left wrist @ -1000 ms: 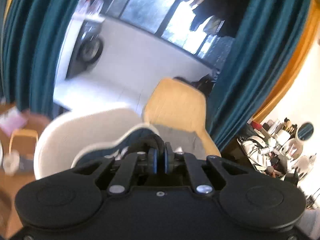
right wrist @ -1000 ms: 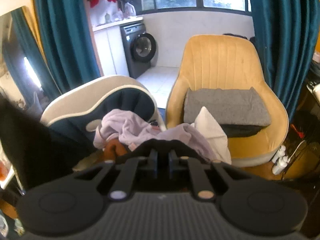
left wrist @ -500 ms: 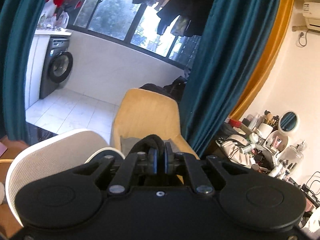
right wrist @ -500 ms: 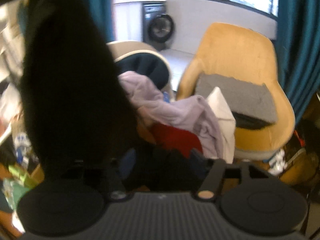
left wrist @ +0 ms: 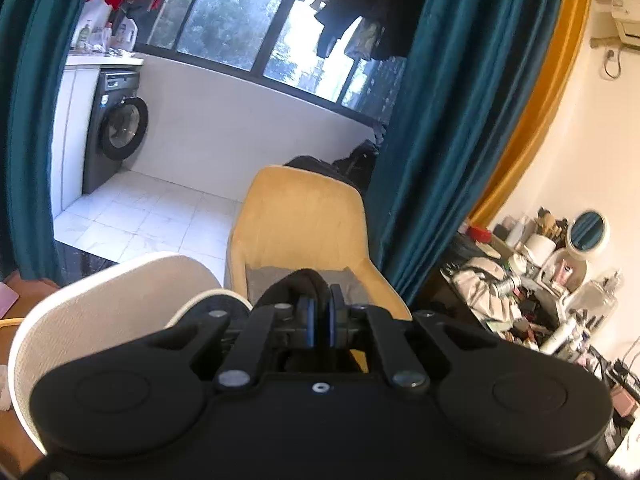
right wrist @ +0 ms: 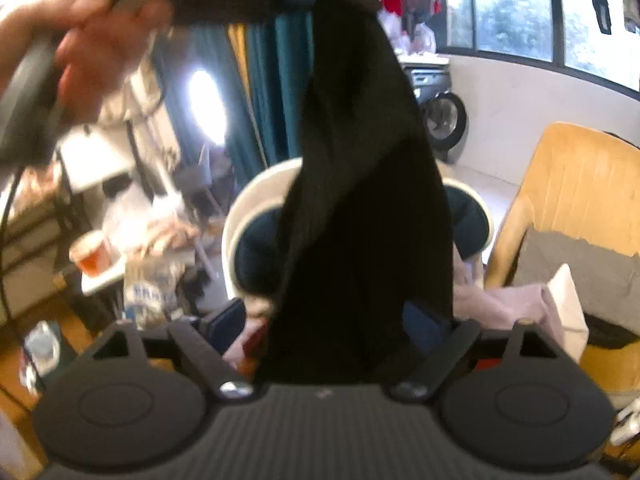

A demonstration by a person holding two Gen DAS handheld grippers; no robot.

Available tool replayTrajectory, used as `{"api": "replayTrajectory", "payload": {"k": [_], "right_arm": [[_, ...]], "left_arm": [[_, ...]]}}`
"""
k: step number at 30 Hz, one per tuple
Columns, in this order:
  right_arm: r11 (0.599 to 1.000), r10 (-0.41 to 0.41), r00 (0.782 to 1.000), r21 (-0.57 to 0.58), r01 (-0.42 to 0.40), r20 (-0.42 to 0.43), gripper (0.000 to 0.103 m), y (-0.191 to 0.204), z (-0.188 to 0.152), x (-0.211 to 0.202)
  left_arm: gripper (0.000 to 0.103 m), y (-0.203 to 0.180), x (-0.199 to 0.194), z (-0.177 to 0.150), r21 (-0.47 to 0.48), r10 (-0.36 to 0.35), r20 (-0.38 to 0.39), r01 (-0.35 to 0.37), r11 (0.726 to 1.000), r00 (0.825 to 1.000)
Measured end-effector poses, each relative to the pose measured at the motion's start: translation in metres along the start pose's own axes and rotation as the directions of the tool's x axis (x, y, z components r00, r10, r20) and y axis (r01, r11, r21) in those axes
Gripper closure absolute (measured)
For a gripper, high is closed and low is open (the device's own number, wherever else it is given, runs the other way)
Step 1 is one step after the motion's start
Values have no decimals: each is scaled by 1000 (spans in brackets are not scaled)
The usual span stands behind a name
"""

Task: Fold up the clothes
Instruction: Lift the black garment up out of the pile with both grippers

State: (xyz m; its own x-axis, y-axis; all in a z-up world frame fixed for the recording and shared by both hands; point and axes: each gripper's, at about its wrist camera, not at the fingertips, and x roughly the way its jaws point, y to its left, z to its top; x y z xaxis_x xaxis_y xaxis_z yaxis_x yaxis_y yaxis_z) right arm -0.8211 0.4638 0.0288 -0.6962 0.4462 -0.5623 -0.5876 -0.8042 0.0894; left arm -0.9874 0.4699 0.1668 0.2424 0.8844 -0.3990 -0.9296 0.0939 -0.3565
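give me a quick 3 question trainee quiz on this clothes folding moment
1. True or false: the left gripper is shut on the black garment.
2. What lies on the seat of the yellow chair? A) grey folded cloth B) red towel C) nothing
3. Fill in: the right gripper is ____, with the garment hanging between its fingers.

Key: 1 true; 2 A, the grey folded cloth; 3 open

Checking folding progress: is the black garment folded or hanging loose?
Hanging loose: the black garment dangles full length from the left gripper, dropping between the right gripper's open fingers.
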Motion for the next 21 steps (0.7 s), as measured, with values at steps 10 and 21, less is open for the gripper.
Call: {"api": "replayTrajectory", "payload": {"k": [10, 21], "right_arm": [[998, -50, 998, 27, 49, 37, 94, -15, 32, -5], [964, -245, 920, -20, 264, 306, 95, -44, 109, -106]], "left_arm": [[93, 14, -13, -14, -43, 5, 21, -4, 999, 1000], [29, 31, 5, -86, 26, 139, -144, -136, 990, 980]]}}
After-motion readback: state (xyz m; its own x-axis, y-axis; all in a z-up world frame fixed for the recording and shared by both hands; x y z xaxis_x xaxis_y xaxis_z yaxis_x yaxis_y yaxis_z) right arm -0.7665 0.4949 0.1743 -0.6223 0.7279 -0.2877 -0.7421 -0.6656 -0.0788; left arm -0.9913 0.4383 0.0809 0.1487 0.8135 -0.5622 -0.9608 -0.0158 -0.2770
